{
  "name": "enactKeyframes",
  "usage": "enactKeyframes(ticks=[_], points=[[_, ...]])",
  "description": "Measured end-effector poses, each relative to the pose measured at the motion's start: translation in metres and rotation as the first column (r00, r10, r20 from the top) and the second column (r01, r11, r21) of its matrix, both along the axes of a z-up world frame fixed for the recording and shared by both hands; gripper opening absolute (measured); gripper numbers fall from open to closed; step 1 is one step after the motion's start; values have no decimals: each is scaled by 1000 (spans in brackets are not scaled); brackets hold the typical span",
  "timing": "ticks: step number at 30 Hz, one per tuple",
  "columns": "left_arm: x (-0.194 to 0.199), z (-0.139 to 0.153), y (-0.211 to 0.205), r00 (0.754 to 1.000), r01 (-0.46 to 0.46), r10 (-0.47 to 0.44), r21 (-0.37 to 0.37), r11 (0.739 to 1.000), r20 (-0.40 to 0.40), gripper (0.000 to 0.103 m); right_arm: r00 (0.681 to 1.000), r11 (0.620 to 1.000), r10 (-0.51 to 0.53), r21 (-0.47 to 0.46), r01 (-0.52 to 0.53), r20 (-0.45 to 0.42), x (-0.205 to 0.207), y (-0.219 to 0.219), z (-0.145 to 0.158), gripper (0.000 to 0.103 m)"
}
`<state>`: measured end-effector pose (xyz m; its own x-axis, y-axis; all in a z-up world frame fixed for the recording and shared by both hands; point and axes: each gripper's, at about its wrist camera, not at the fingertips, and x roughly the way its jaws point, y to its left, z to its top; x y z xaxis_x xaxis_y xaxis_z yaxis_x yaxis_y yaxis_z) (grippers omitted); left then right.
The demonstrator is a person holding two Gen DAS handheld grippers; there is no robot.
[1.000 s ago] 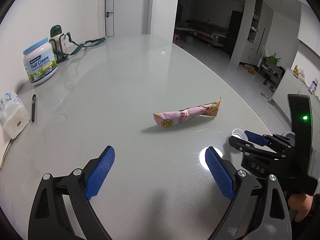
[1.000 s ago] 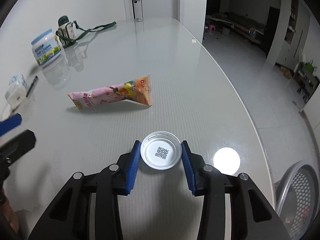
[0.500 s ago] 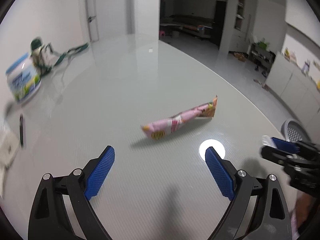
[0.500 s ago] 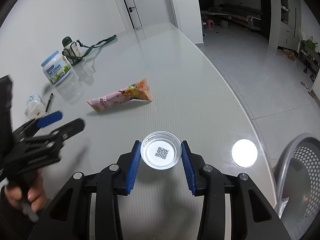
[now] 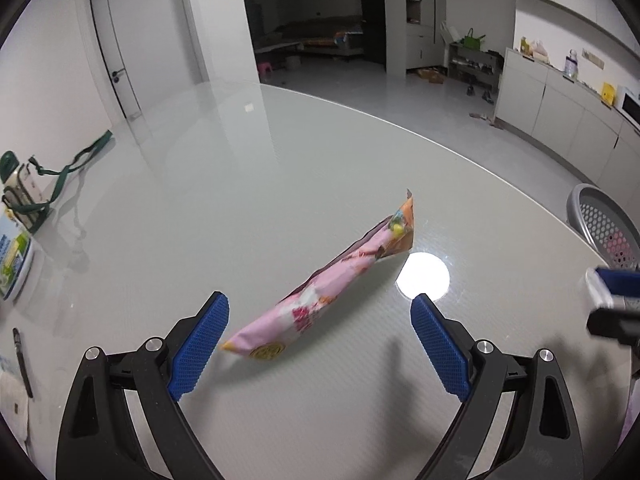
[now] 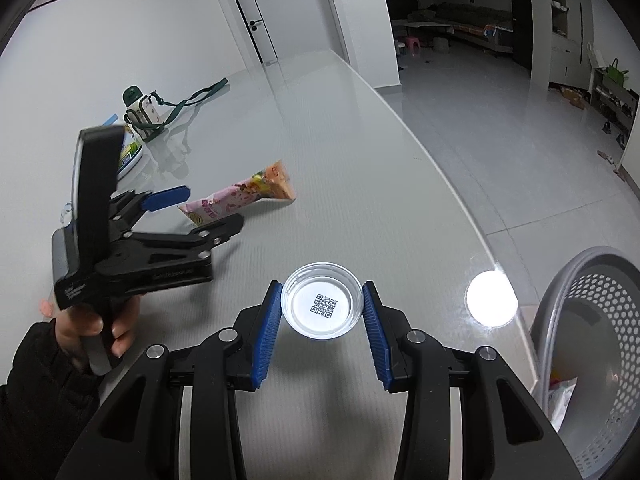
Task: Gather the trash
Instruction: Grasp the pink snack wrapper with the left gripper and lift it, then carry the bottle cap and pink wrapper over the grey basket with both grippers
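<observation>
Clear plastic lid sits pinched between the blue pads of my right gripper, near the grey trash basket, to drop it there. My left gripper, spread wide, hovers over the pink wrapper beside the basket.

You are working over a glossy pale grey table with a curved edge. On it a long pink snack wrapper lies out in the middle. At its far left stand a green-capped bottle with a green strap and a blue-lidded milk powder tub, with a dark pen nearer you.
</observation>
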<state>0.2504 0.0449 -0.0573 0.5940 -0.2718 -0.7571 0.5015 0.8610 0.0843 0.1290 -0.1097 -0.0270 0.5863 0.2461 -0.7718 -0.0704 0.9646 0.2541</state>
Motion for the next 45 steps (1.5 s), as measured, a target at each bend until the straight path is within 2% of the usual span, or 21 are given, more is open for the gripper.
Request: enactKeyframes(ticks=[6,9,11,12,16,19,21,31,39,45], points=[[18,-7,-4,998,-1,0,-17,1000,-58,90,1000,1000,12,-10,-12,8,-2,6,4,39],[25,-12,-3,995,-14,11,-24,1000,-98,83,1000,1000,4,-12,-4,10,-3,5,4,39],[27,-14,0,993,-17,13,-38,999,-121,71,1000,1000,-3,-13,3,8,-3,3,3,39],[27,-14,3,992,-18,12,-47,999,-125,69,1000,1000,-10,-11,10,5,-3,1,3,39],[23,-13,3,993,-13,6,-59,998,-116,51,1000,1000,-24,5,24,-2,-3,-1,2,40],[17,-13,5,994,-4,-4,-69,998,-113,29,999,999,-33,9,33,2,-7,-4,4,40],[15,-12,8,993,-8,-2,-86,996,-122,21,999,999,-40,15,40,5,-10,-7,6,39],[0,-4,8,987,-67,44,-146,987,-154,18,996,995,-91,40,90,14,-27,-32,7,39],[-46,13,-8,993,-66,48,-168,984,-107,18,990,988,-140,66,138,31,-41,-63,8,40],[-80,26,-41,997,-31,18,-178,983,-73,18,982,981,-184,61,182,47,-58,-93,8,39]])
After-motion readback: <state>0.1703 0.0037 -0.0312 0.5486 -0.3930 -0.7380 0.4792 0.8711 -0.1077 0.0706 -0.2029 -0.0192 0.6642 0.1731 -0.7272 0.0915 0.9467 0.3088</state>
